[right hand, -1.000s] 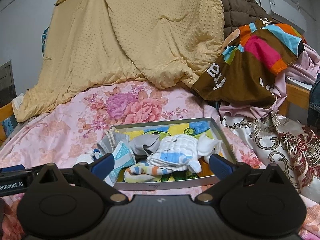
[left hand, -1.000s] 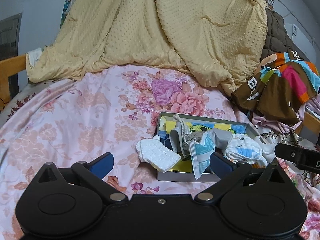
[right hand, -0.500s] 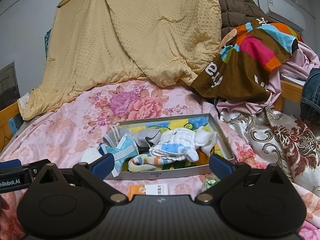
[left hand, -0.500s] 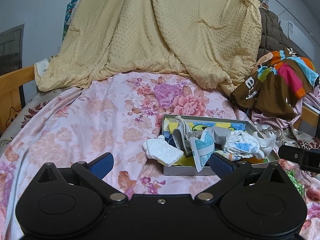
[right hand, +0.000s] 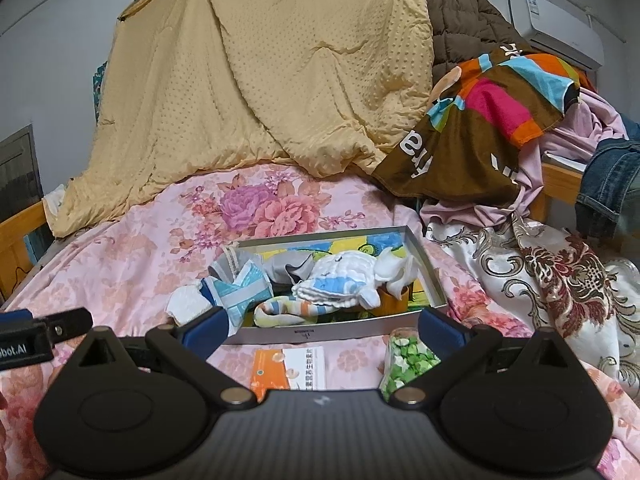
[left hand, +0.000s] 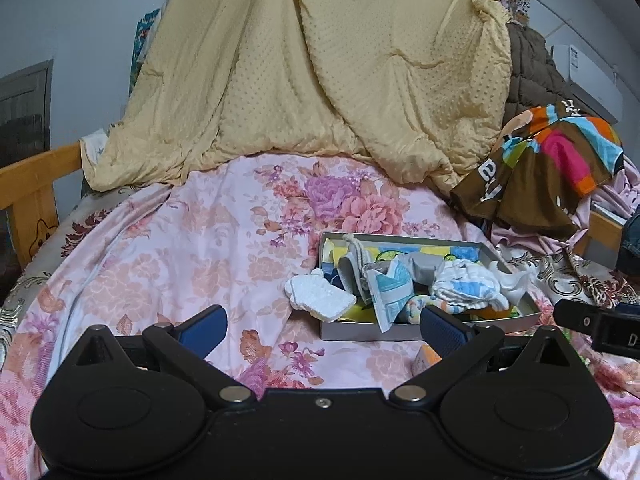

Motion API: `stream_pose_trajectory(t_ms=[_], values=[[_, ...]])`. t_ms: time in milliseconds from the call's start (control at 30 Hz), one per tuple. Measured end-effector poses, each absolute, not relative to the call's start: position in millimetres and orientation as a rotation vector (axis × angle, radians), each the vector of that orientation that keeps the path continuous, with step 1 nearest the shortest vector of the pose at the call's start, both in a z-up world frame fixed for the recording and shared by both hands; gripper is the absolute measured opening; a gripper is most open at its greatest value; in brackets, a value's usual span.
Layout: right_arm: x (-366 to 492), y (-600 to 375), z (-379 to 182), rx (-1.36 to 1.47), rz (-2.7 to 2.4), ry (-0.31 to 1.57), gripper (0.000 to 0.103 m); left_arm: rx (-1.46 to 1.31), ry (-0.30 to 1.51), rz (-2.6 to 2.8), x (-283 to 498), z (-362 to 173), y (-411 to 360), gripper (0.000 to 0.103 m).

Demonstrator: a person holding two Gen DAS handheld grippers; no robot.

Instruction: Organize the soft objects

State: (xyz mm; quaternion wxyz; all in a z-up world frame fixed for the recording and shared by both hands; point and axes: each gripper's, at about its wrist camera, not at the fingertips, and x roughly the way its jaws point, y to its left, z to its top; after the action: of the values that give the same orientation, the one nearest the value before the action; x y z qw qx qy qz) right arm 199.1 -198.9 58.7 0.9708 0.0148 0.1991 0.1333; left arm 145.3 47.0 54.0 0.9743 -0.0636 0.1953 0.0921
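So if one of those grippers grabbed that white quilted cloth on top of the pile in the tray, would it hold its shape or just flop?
The white quilted cloth would probably flop: it already lies crumpled and sagging over the other items. It looks light for its size, being thin padded fabric. Lifted, it might drag the striped cloth beneath it, since both overlap in the tray.

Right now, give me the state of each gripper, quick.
Left gripper: open, holding nothing.
Right gripper: open, holding nothing.
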Motion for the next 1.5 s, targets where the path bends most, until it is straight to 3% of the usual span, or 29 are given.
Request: stream_pose_trajectory(t_ms=[1500], values=[[110,-242,46,-0.009,0.239,0.454,0.103,-0.058,0.468,0.195,64,45,5,0.102]])
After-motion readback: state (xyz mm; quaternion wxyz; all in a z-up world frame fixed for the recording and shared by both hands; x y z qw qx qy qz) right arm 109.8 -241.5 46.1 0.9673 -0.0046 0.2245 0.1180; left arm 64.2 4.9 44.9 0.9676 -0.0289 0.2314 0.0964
